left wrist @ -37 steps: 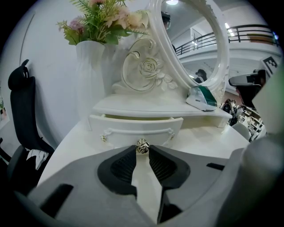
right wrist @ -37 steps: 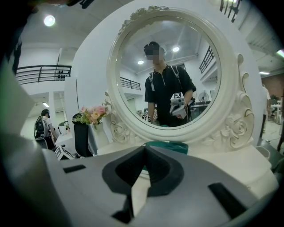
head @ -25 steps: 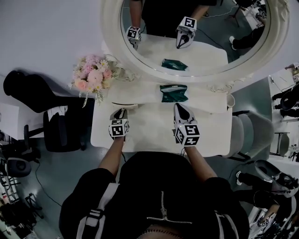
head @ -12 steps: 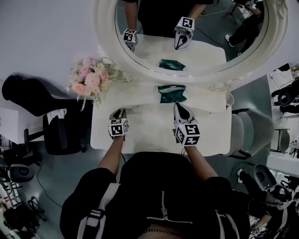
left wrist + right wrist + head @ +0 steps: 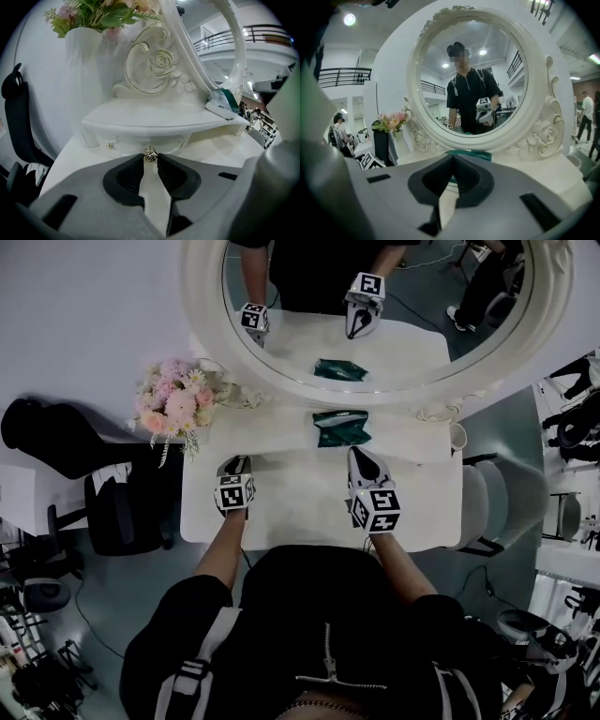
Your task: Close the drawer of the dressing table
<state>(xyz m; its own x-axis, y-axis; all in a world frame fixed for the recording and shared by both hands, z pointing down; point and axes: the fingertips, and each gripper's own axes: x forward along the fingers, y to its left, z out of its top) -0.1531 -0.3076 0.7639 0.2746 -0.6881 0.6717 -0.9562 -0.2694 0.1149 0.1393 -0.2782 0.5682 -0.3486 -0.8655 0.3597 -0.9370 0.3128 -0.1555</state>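
The white dressing table [image 5: 300, 507] carries a raised shelf [image 5: 154, 117], and a small drawer [image 5: 136, 140] with a metal knob [image 5: 150, 153] sits under it. The drawer front looks nearly flush under the shelf edge. My left gripper [image 5: 236, 463] [image 5: 150, 158] points at the drawer, and its jaw tips are pinched on the knob. Further right, my right gripper [image 5: 357, 454] [image 5: 452, 158] hovers over the tabletop with its jaws together and nothing between them. It faces the round mirror [image 5: 468, 75].
A green pouch [image 5: 342, 427] [image 5: 224, 101] lies on the shelf in front of the mirror. A white vase of pink flowers [image 5: 173, 401] [image 5: 82, 70] stands at the shelf's left end and a white cup [image 5: 459, 439] at its right end. A black chair [image 5: 122, 512] and a grey chair [image 5: 506, 502] flank the table.
The head view has drifted slightly. My left gripper stays at the drawer knob, edged a little toward the shelf. The right gripper has not moved.
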